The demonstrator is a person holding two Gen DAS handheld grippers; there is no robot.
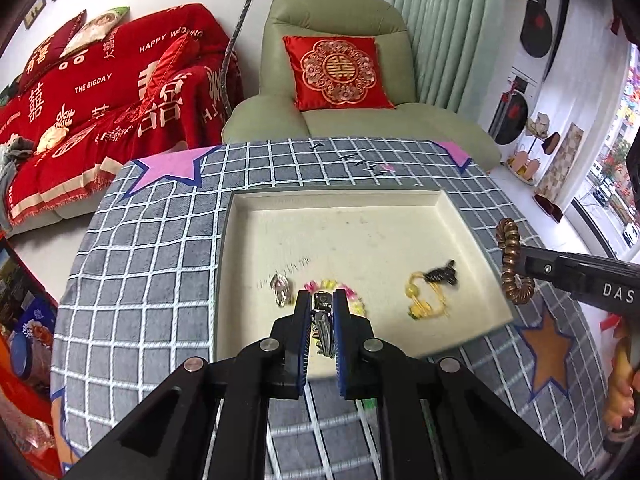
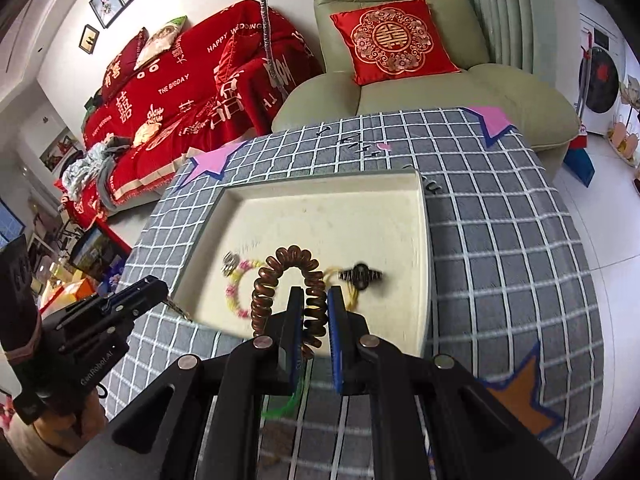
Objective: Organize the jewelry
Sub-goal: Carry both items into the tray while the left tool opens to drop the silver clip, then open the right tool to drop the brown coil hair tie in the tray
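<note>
Jewelry, assorted. Cream tray (image 1: 460,216) on bench with grey checked cloth (image 1: 152,264). In tray, near front edge: silver charm (image 1: 280,289); pink-and-yellow bead bracelet (image 2: 234,290); yellow cord piece with black ornament (image 1: 434,288).
Left tongs (image 1: 322,300): clamped on a silver metal clip (image 1: 323,326), held over the tray's front edge, above the bracelet.
Right tongs (image 2: 315,294): clamped on a brown coil hair tie (image 2: 286,276), held above the tray's front edge; the loop stands up ahead of the fingers.
</note>
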